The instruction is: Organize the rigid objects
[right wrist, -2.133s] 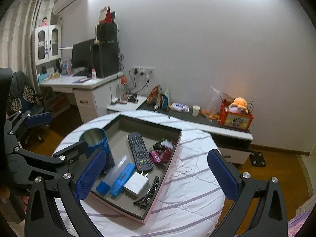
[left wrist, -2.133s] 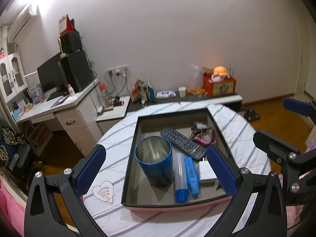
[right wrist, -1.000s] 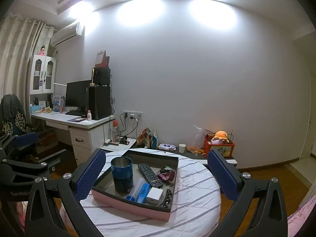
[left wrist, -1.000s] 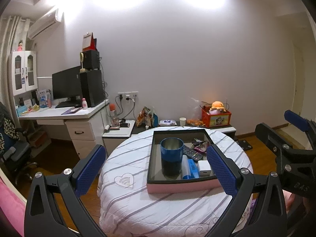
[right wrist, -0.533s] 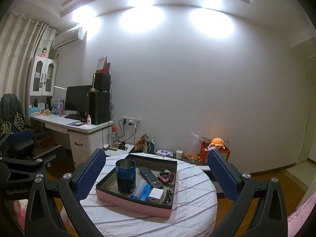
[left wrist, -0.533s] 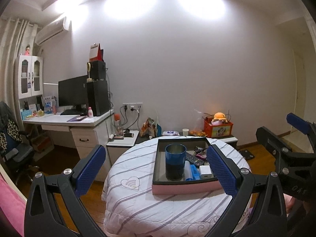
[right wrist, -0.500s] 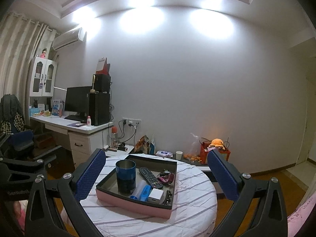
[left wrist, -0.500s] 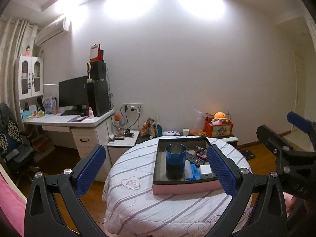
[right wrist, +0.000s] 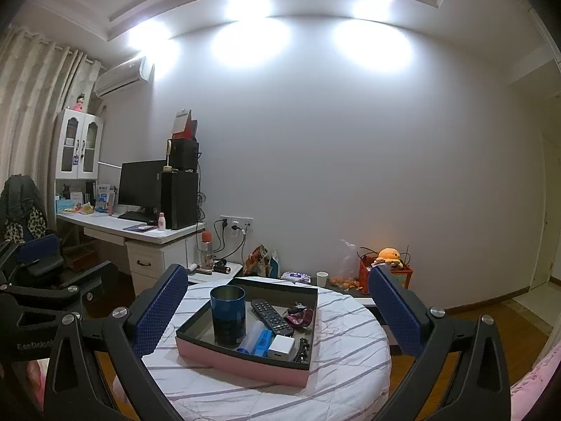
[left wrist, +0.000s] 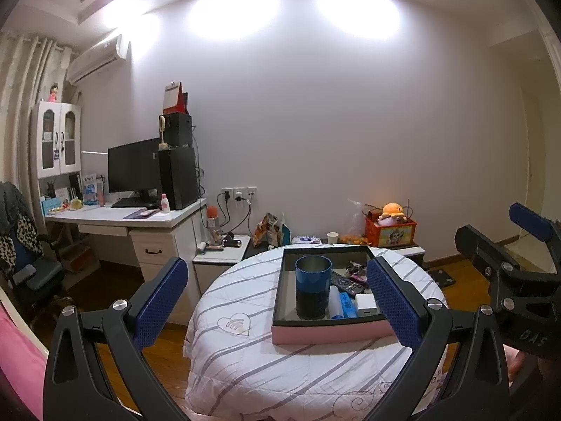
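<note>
Left gripper (left wrist: 277,298) nearest the lens, jaws spread wide, nothing between them. Right gripper (right wrist: 277,307) likewise: jaws spread, empty. Both hang well back from the round surface (right wrist: 350,347), clear of everything on it.

On the surface: one pink-sided tray (right wrist: 242,359), dark inside. All the small rigid items seen lie in it; the striped cloth around it carries nothing else.

Count inside the tray:
- cup (right wrist: 227,315), blue, upright, near-left corner — one
- tube (right wrist: 251,339), pale with blue cap, lying beside the cup — one
- blue box (right wrist: 263,342), touching the tube — one
- charger (right wrist: 281,345), white, just beside the box — one
- remote (right wrist: 271,316), black, behind these — one
- hair clip (right wrist: 302,349), dark, along the right wall — one
- red pouch with keys (right wrist: 299,315), far-right corner; exact make-up too small to tell — one cluster

Judgement: task looks finished or nearly so. Everything is gathered in the tray, with both grippers empty and held away. Nothing loose appears left to collect.

Beyond: desk (right wrist: 133,229) with monitor, low shelf, orange plush (right wrist: 389,256) on a red box.
</note>
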